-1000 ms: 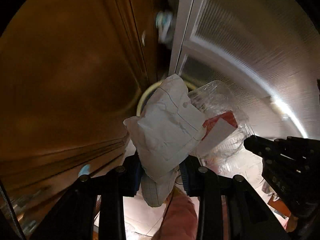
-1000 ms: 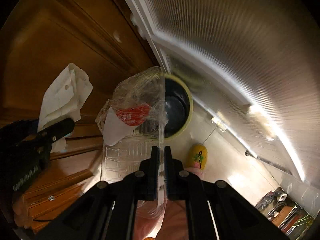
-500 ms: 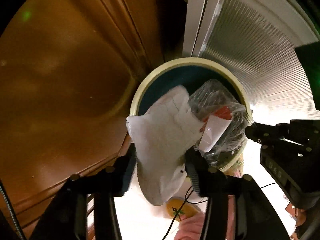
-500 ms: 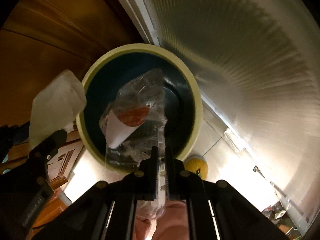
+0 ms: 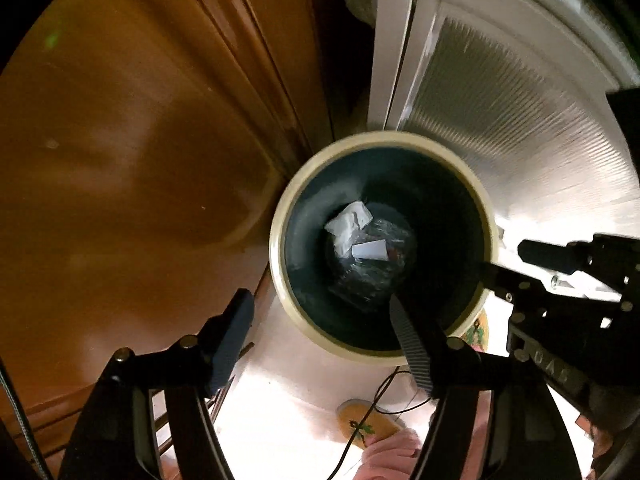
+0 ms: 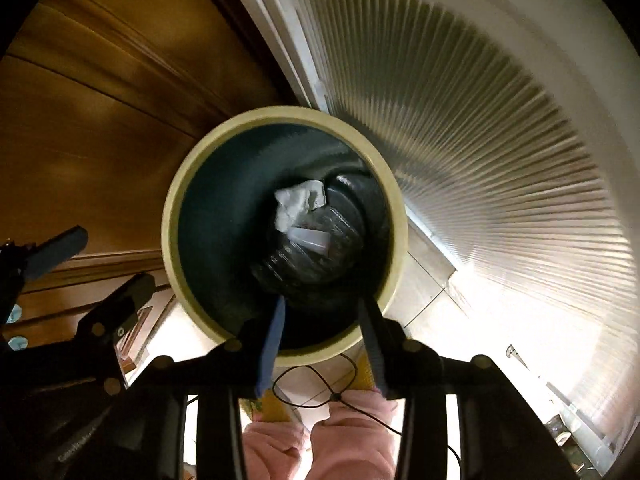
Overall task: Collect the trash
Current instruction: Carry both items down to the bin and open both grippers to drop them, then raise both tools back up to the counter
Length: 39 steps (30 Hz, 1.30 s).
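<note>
Crumpled white paper (image 5: 348, 222) and clear plastic wrapper (image 6: 316, 252) lie in the bin (image 6: 172, 216); both grippers' fingers opening, empty.

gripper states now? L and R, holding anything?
Left gripper: opening, nothing between the fingers.
Right gripper: opening, holding nothing; trash lies in the bin.

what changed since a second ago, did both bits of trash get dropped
Yes. The left gripper let go of the crumpled paper and the right gripper released the clear plastic wrapper; both now lie at the bottom of the bin. Both grippers' jaws are opening with nothing between them. The bin stayed beside the wooden cabinet.
</note>
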### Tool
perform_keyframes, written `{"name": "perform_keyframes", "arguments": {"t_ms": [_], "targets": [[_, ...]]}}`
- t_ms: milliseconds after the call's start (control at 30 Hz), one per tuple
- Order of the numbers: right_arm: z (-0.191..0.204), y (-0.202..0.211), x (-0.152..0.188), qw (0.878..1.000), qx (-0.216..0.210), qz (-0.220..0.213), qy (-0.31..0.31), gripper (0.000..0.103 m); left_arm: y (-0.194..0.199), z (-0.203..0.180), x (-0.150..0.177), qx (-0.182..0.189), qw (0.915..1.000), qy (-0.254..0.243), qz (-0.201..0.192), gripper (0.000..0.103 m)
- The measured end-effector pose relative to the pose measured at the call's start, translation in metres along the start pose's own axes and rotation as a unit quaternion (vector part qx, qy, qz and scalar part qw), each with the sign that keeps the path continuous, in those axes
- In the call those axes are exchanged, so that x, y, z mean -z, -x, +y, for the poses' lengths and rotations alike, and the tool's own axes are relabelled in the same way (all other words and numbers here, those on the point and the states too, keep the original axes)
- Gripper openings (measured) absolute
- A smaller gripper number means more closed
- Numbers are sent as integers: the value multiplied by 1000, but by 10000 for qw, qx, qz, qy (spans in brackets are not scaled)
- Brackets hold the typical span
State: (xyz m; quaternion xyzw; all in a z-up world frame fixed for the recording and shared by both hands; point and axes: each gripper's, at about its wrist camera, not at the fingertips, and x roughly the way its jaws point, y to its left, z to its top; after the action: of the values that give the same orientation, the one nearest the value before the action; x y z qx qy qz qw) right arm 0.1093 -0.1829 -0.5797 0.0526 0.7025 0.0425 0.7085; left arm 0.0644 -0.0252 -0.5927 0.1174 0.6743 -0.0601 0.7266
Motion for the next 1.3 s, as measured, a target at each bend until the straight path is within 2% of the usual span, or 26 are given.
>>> {"name": "perform_keyframes", "arguments": {"t_ms": [133,400,500,833,1133,1300], "targets": [[-1,11,4,9999,45,-109,-17,39,28,5,-1,90,9997,143,-158,69],[7,80,25,9995,-177,-253,-113,39,107,16,5,248,9986,306,-350,69],[11,112,33,9991,-229,-335,-126,39,145,18,10,303,9983,287,-404,69],[33,239,61,9958,-409,-795,-198,39,291,25,29,392,9938,47,-1037,69],[53,349,82,9894,-393,-1401,-38,39,391,38,42,371,9872,-228,-1535,69],[54,404,92,9829,-418,-1792,40,40,441,48,40,405,9829,-176,-1790,69]]}}
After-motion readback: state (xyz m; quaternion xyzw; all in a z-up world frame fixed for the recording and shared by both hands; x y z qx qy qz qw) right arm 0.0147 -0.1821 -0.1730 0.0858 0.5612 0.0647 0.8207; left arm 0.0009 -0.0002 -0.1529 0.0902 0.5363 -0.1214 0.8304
